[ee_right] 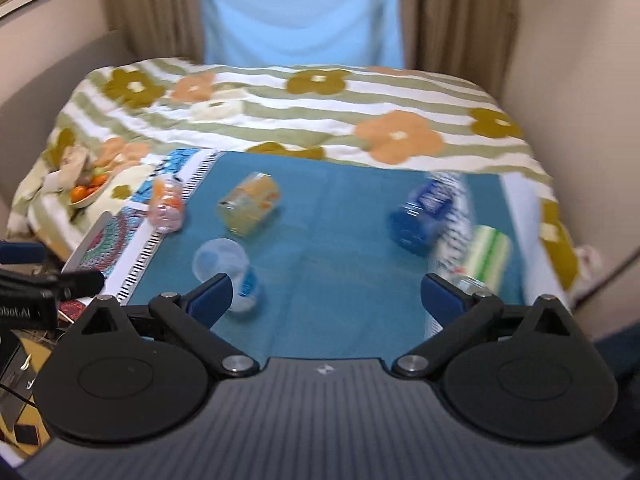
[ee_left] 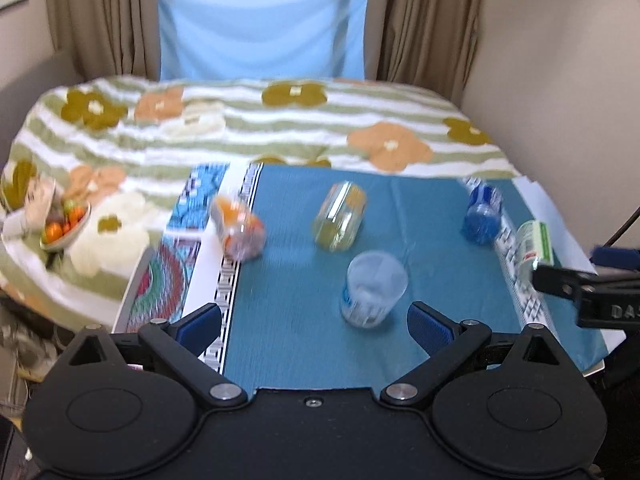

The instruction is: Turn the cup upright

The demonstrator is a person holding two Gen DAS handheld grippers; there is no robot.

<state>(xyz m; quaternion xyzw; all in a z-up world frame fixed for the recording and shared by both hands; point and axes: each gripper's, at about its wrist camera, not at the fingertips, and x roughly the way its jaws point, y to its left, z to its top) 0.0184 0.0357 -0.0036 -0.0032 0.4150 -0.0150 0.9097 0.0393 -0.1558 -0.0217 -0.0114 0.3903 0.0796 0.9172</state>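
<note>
Five clear cups lie on their sides on the teal cloth [ee_left: 420, 216]. They are the orange cup [ee_left: 240, 228], yellow cup [ee_left: 340, 216], pale cup [ee_left: 372, 290], blue cup [ee_left: 482, 214] and green cup [ee_left: 534, 242]. The pale cup's mouth faces the camera.

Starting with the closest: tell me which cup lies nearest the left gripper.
The clear cup with blue print, just ahead of the left gripper; the orange, yellow, blue and green ones lie farther back.

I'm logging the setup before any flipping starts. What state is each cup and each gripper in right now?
clear cup: on its side, mouth toward the camera
yellow cup: on its side
orange cup: on its side
blue cup: on its side
green cup: on its side
left gripper: open, empty
right gripper: open, empty
</note>
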